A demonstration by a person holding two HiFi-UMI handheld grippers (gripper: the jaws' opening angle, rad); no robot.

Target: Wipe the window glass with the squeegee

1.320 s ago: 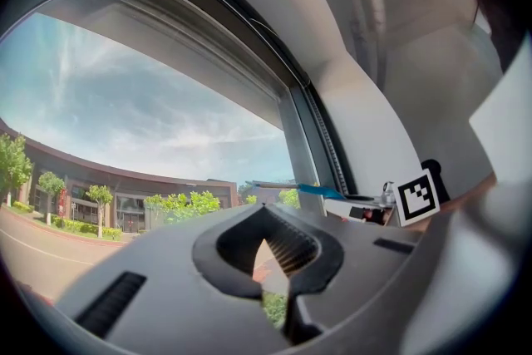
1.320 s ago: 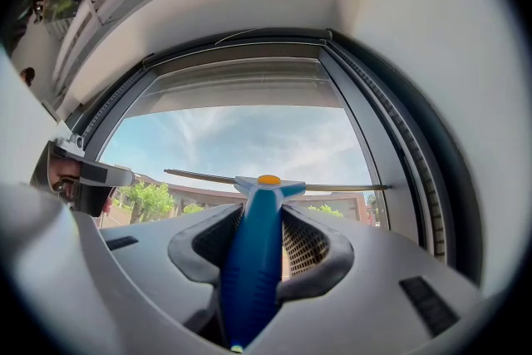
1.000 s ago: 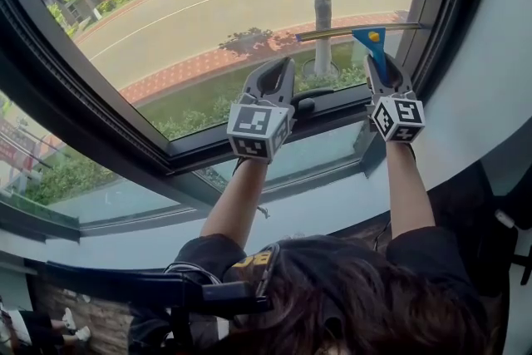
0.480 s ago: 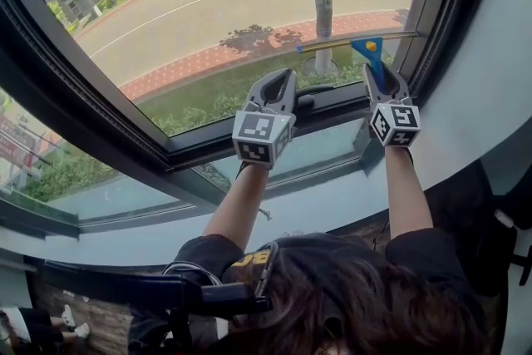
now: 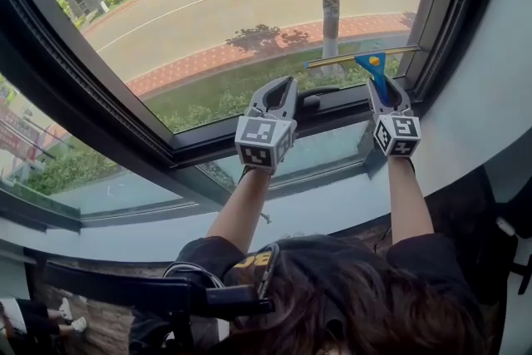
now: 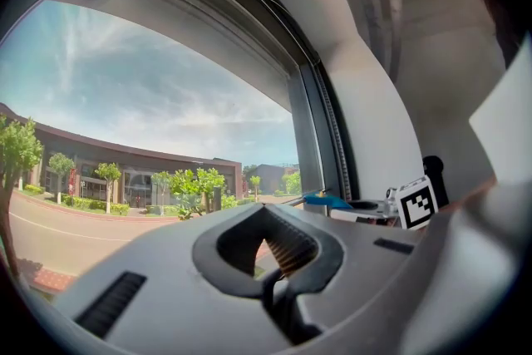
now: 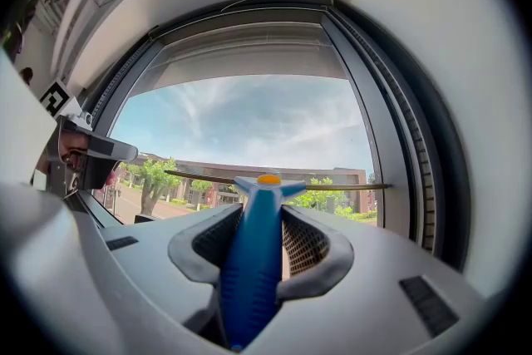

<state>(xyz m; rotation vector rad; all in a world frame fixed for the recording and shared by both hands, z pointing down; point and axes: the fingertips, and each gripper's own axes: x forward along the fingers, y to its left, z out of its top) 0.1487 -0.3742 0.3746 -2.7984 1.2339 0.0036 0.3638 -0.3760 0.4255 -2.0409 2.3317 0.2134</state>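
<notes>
R gripper (image 5: 384, 87) clamped on blue squeegee (image 5: 376, 66) handle. Blade runs approx horizontal across window glass (image 5: 233, 21), lower right of pane, just above bottom frame (image 5: 332, 108), right end near side frame (image 5: 432, 4). L gripper (image 5: 277, 91) jaws together, nothing btwn, near bottom frame, left of squeegee, apart from it.
</notes>
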